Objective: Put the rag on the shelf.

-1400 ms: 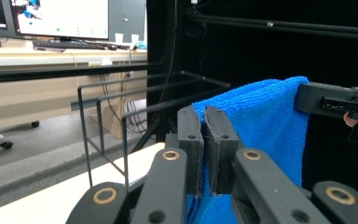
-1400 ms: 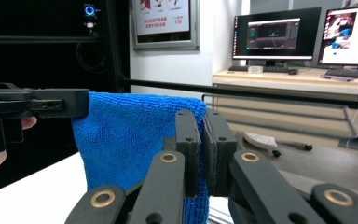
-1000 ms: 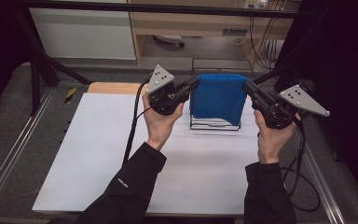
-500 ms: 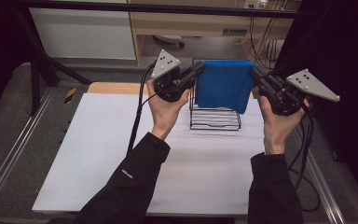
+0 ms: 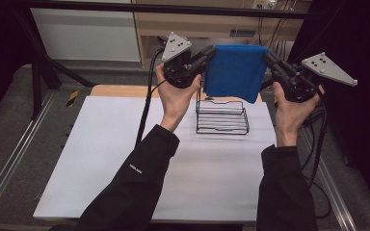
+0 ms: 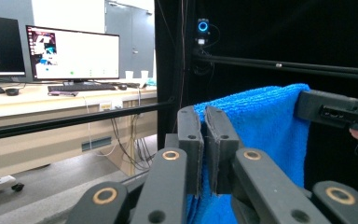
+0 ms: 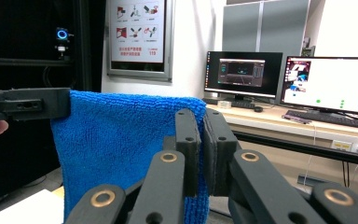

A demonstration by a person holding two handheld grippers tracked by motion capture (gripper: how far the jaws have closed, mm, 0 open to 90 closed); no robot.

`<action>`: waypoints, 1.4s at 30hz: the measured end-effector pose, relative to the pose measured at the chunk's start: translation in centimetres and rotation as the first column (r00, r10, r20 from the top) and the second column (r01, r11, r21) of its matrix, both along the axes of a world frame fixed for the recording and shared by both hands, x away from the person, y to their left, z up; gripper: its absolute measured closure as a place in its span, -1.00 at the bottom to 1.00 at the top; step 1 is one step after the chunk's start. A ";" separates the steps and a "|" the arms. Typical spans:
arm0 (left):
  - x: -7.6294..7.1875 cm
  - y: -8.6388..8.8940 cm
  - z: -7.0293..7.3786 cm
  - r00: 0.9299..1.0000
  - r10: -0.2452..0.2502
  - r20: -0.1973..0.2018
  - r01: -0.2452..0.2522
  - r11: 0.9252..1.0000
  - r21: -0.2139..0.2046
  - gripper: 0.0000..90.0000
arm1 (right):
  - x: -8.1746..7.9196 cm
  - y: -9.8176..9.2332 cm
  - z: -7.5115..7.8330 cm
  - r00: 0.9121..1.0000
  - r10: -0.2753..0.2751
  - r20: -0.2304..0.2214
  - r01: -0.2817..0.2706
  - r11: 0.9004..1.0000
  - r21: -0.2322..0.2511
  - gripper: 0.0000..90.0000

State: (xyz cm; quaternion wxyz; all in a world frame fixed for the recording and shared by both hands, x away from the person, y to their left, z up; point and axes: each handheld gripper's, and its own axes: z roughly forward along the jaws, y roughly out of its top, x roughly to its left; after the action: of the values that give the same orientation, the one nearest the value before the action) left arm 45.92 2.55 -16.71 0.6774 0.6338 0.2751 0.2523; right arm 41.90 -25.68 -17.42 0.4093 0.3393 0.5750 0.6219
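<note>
A blue towel (image 5: 234, 72) hangs folded in the air above the far part of the table, stretched between my two grippers. My left gripper (image 5: 211, 54) is shut on its upper left corner; my right gripper (image 5: 267, 57) is shut on its upper right corner. In the left gripper view my left gripper (image 6: 204, 116) pinches the towel (image 6: 261, 126) edge, and the other gripper holds the far corner. The right gripper view has my right gripper (image 7: 202, 119) clamped on the towel (image 7: 121, 144) likewise. A black wire rack (image 5: 221, 117) stands on the table below the towel.
The white table top (image 5: 125, 159) spreads out in front of the rack. A wooden board edge (image 5: 120, 90) lies at the back. Metal frame rails (image 5: 9, 163) run along both sides, with desks and monitors (image 7: 335, 81) beyond.
Both hands have risen with the towel, lifting it off the wire rack, which now stands uncovered below it.
</note>
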 end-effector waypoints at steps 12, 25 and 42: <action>1.8 -0.5 1.4 1.000 0.022 0.003 -0.022 1.000 0.001 0.90 | 1.9 -0.2 1.5 1.000 -0.008 0.004 0.008 1.000 0.008 0.92; 4.5 -1.3 1.6 0.999 0.040 -0.006 -0.040 0.999 0.004 0.90 | 4.9 -0.5 2.0 0.999 -0.029 -0.015 0.029 1.000 0.000 0.92; 7.0 -1.1 -0.1 0.998 0.068 -0.019 -0.067 0.997 0.028 0.90 | 8.3 -0.3 0.6 0.999 -0.023 -0.034 0.021 0.999 -0.037 0.92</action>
State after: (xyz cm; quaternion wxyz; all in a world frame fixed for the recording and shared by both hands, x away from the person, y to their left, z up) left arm 52.96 1.40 -16.81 0.6571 0.6358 0.2995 0.2725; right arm 50.18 -25.98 -16.82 0.4122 0.3486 0.5897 0.6006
